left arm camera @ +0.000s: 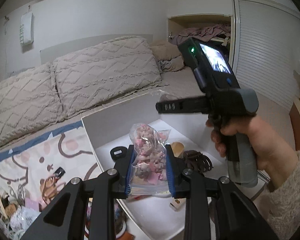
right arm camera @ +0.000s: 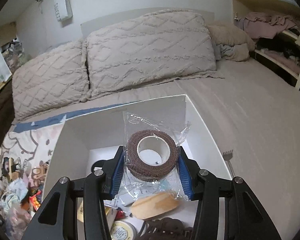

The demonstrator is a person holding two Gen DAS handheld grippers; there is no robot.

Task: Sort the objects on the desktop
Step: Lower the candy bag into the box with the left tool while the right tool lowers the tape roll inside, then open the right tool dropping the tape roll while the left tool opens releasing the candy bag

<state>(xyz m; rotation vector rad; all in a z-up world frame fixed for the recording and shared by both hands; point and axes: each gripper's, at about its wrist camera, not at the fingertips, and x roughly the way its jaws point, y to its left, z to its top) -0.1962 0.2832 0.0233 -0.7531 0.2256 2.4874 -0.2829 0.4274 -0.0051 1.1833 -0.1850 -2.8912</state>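
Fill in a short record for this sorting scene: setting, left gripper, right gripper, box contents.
setting: white box on a bed
left gripper: shut on a bag of pink figures, over the box
right gripper: shut on a bagged brown tape roll, over the box
box contents: hair ties, wooden piece, small tin

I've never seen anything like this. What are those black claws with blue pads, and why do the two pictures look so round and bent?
No robot here: a person holds a hand-squeezed claw in each hand, each with a wide-angle camera looking along its fingers. The left gripper is shut on a clear bag of small pink figures; its picture also shows the person's other hand on the second tool. The right gripper is shut on a bagged roll of brown lace tape. Both hang above a white box on a bed, already holding a wooden brush and other small items.
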